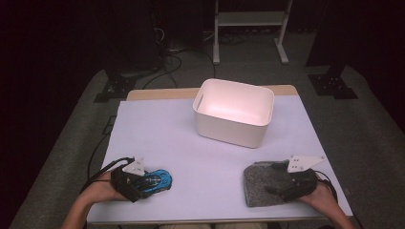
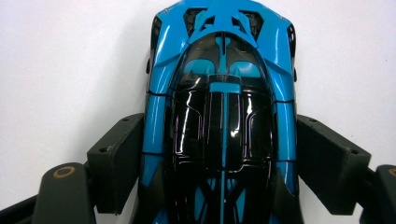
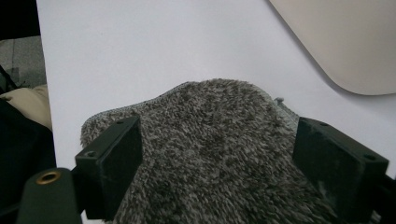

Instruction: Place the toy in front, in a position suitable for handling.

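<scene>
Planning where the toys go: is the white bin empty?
Seemingly empty: the white bin shows bare inner walls; its floor is partly hidden.

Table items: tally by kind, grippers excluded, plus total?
Toy car, blue and black, between the left gripper's fingers: 1
Fuzzy grey cloth, under the right gripper: 1
White bin, empty: 1
Total: 3
</scene>
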`<act>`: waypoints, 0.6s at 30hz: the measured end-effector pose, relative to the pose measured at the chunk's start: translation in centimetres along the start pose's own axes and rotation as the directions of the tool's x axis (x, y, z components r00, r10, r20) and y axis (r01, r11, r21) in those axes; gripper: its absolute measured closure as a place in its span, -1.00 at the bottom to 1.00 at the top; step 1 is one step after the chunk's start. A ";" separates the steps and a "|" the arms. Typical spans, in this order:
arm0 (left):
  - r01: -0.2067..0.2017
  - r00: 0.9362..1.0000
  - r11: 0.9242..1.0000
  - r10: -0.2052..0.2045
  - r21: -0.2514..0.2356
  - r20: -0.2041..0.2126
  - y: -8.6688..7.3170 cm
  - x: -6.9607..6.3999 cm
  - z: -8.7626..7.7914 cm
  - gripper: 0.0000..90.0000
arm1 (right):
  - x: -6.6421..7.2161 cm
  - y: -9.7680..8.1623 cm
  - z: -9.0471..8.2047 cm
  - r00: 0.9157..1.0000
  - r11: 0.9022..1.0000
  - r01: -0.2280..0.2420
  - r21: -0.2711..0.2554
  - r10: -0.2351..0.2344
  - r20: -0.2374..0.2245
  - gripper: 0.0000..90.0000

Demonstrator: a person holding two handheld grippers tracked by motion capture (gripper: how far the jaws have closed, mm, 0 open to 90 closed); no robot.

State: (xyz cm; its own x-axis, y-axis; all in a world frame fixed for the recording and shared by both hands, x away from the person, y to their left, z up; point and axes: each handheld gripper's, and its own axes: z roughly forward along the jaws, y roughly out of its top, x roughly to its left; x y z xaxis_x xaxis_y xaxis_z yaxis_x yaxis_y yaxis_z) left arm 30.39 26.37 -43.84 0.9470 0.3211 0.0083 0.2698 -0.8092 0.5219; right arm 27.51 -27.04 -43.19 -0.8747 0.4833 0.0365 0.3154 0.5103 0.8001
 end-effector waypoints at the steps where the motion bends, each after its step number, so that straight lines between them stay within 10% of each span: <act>1: 0.000 1.000 1.000 0.000 0.000 0.000 0.0 0.0 0.0 -0.53 | 0.0 0.0 0.0 1.000 1.000 0.000 0.000 0.000 0.000 -0.67; 18: -0.025 0.999 0.999 0.024 -0.041 -0.027 -0.2 -0.6 -0.3 -0.43 | 0.0 0.0 0.0 1.000 1.000 -0.001 -0.007 0.001 0.006 -0.67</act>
State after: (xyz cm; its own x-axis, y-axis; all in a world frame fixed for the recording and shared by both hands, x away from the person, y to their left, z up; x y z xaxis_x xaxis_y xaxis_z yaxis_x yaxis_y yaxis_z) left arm 29.76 26.53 -43.68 0.9482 0.3147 0.0437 0.2386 -0.7959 0.5564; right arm 27.49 -27.01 -43.18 -0.8722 0.4879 0.0340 0.3138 0.5049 0.8041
